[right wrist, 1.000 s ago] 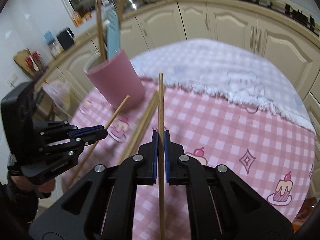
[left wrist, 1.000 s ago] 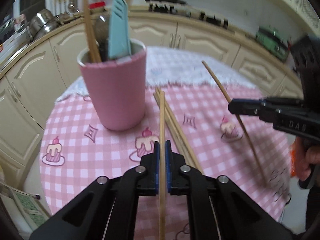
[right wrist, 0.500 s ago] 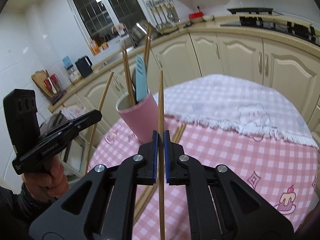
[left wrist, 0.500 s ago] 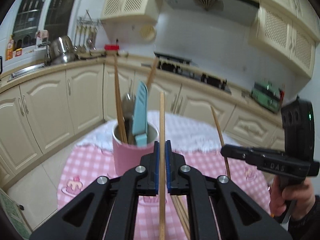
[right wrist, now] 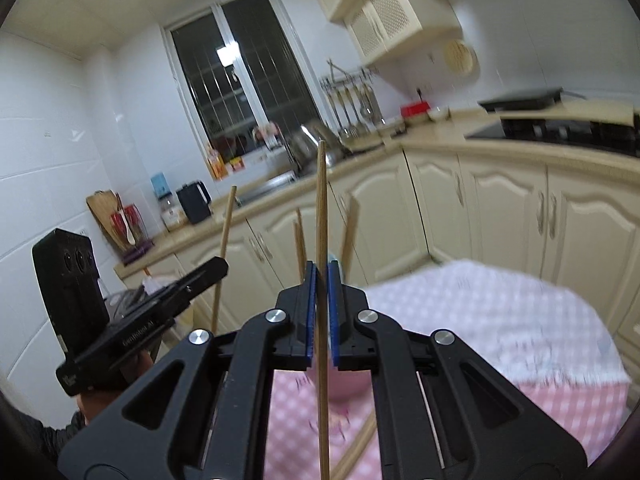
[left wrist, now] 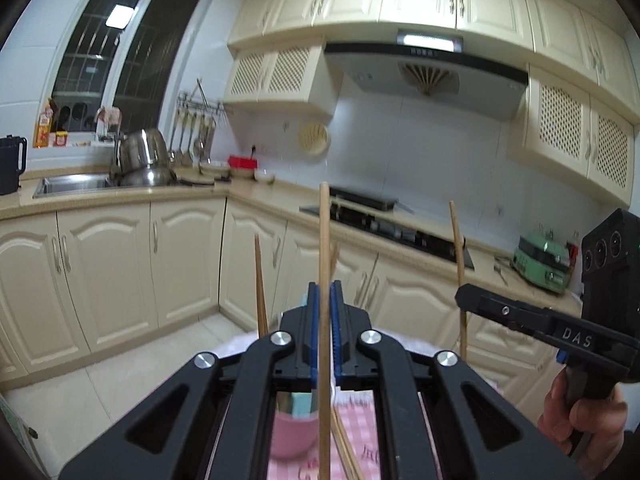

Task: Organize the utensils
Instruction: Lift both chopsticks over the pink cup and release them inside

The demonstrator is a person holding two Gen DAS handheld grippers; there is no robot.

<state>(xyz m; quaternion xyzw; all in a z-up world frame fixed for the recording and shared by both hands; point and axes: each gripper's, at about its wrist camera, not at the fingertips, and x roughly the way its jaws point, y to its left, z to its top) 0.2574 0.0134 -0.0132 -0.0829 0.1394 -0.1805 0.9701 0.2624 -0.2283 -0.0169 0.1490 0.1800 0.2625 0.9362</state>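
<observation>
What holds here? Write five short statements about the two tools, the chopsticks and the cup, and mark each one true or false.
1. The left tool is shut on a chopstick. True.
2. The right tool is empty. False: it is shut on a chopstick of its own.
3. The pink cup stands on the checked tablecloth, below the tools. True.
4. The cup is empty. False: a light blue utensil and another chopstick stick out of it.
5. No chopsticks are left on the table. False: some loose chopsticks lie beside the cup.
</observation>
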